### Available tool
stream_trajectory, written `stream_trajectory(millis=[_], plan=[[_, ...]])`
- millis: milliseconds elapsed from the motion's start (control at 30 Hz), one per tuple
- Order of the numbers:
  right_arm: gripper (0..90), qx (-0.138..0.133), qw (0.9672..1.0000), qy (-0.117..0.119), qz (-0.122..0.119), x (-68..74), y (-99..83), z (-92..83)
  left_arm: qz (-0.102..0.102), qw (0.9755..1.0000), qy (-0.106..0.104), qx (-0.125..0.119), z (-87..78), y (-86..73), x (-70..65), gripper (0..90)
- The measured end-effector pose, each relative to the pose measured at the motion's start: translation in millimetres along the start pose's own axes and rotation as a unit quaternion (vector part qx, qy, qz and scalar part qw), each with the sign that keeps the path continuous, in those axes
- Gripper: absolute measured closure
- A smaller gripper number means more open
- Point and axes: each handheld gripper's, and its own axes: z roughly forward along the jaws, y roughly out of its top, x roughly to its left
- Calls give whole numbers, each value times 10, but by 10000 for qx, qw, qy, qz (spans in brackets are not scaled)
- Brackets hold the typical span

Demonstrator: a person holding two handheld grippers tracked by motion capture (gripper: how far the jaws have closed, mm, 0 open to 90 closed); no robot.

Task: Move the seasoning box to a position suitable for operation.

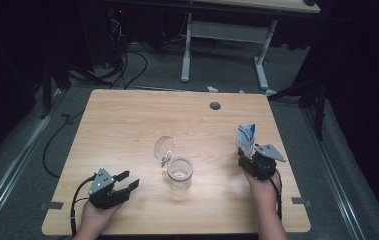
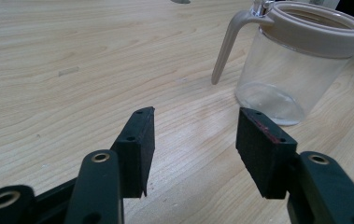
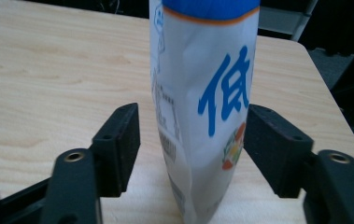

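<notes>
A clear plastic jar point(image 1: 179, 174) with a beige rim stands mid-table, its hinged lid point(image 1: 164, 147) swung open toward the far left. In the left gripper view the jar point(image 2: 300, 60) is ahead to the right. My left gripper point(image 1: 131, 179) point(image 2: 195, 114) rests near the front left of the table, open with nothing between its pads. A white and blue carton point(image 1: 246, 137) point(image 3: 202, 93) stands upright at the right. My right gripper point(image 1: 244, 156) point(image 3: 193, 112) straddles its lower part, open, with a visible gap at the left pad point(image 3: 123, 140).
The wooden table point(image 1: 127, 125) has a round cable hole point(image 1: 215, 106) near its far edge. Beyond it are a white desk frame point(image 1: 262, 65) and cables on the grey floor point(image 1: 127, 70). The right table edge lies close to the carton.
</notes>
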Motion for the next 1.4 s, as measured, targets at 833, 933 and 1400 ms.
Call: stream_trajectory(millis=[833, 933, 1400], plan=[[845, -315, 9990, -175, -271, -22, -21, 23, -23, 9999, 128, -44, -62, -43, 29, 479], [867, -250, 9989, -180, -364, -10, -10, 17, -24, 9999, 115, -66, -55, -39, 23, 478], [896, -25, 9990, 380, -237, -126, 120, -91, -36, 9999, 60, -124, -50, -50, 3, 472]])
